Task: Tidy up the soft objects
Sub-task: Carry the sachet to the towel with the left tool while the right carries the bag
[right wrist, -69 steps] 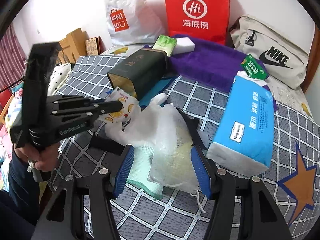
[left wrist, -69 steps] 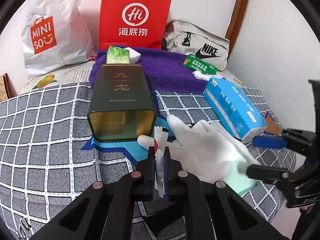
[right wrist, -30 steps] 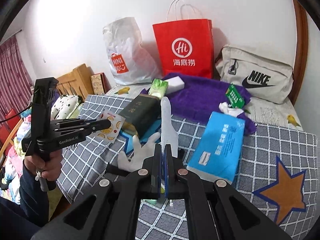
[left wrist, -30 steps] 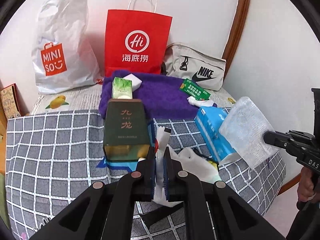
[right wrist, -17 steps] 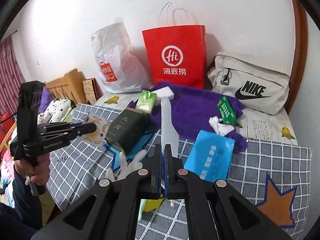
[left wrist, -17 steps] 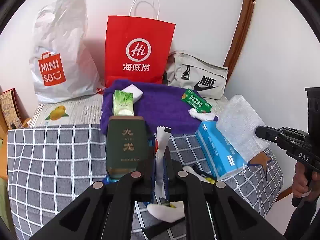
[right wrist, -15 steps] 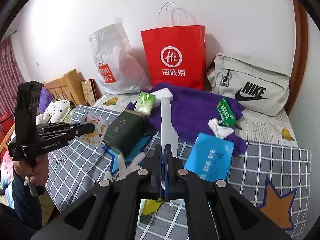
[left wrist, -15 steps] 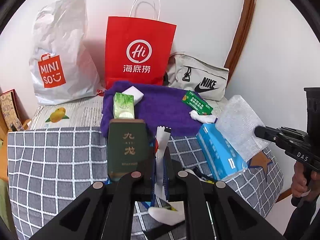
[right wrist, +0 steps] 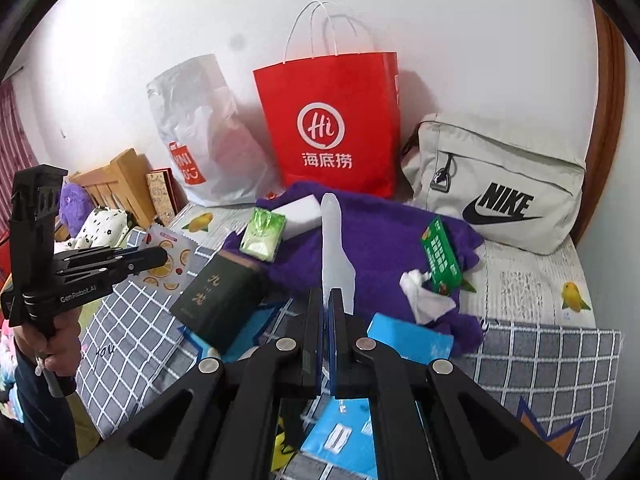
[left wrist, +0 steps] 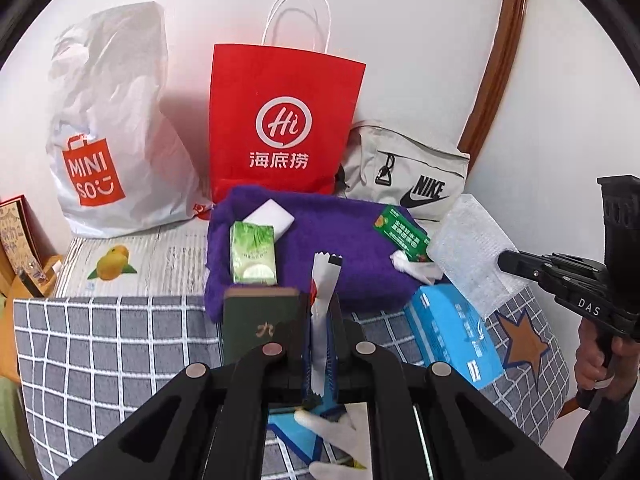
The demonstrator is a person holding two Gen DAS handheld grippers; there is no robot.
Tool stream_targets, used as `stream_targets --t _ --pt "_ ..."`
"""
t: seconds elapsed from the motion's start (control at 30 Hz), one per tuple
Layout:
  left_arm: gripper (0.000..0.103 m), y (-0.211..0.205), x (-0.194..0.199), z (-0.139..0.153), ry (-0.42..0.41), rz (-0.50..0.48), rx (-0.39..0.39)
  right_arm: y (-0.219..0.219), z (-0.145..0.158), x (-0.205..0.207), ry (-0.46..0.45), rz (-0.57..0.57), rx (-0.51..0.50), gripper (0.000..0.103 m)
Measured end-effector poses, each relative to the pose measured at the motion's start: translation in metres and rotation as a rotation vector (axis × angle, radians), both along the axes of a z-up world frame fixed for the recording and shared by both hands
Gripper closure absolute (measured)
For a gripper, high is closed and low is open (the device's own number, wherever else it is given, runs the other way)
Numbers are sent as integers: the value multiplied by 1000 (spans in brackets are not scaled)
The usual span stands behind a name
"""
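In the left wrist view, the left gripper point(left wrist: 320, 344) is clamped on a sachet point(left wrist: 325, 300) above the dark tin point(left wrist: 260, 320). In the right wrist view, the right gripper point(right wrist: 327, 320) pinches a mesh pouch point(right wrist: 334, 248), probably translucent, over the purple towel point(right wrist: 384, 248).
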State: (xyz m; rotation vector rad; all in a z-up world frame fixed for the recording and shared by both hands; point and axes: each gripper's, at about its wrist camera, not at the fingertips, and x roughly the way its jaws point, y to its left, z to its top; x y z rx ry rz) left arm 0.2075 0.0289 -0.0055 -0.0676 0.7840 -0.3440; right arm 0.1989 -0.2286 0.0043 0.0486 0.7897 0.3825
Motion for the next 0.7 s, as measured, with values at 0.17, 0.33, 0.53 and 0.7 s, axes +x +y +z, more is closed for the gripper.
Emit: stream_targets --t 0.17,0.33,0.53,0.7 --pt "96 -1 16 3 -1 4 1 -2 -1 17 0 -11 -3 101" --pt "96 -3 33 2 9 13 3 -4 -4 37 7 -12 0 101" --pt "96 -1 57 -2 28 26 6 -11 -9 62 11 -30 -11 101" --pt "96 -3 77 -10 51 31 6 -18 -19 82 24 -56 -20 101"
